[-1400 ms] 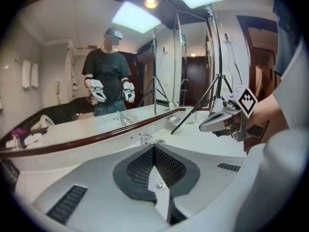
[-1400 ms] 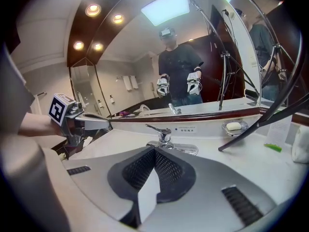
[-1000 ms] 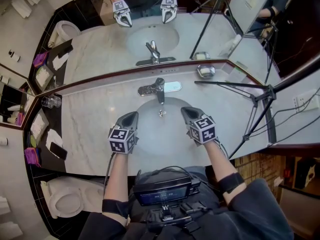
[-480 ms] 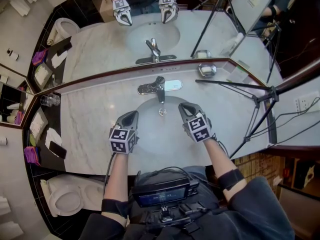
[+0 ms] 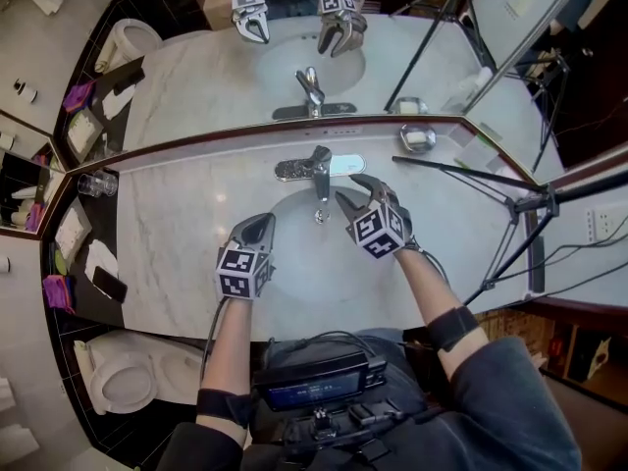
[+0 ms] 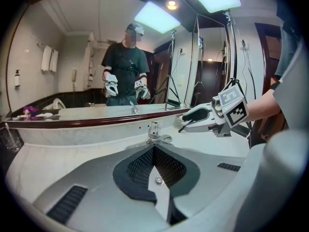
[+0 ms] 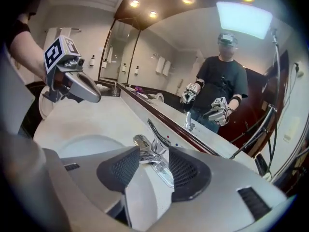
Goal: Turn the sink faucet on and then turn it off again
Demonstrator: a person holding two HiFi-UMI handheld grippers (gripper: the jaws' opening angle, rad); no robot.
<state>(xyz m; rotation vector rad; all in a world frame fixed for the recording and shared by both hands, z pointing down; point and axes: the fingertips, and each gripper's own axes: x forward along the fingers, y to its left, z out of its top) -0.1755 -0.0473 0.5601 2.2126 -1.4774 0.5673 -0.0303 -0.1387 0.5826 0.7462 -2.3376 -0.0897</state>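
The right gripper (image 5: 350,188) has just been opening its jaws, now wide apart and released, with the one faucet (image 7: 152,153) just ahead in the gap, its pads not pressing it. The left gripper (image 5: 261,226) has its jaws clenched on nothing over the single sink (image 5: 294,263), with the faucet farther ahead. Right of the right jaws, one soap dish (image 5: 417,138) and a tripod leg (image 5: 461,170) are on the counter (image 5: 177,224).

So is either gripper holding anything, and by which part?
Nothing is held. The left gripper is shut and empty; the jaws of the right gripper have just been opening, with the faucet ahead, not gripped.
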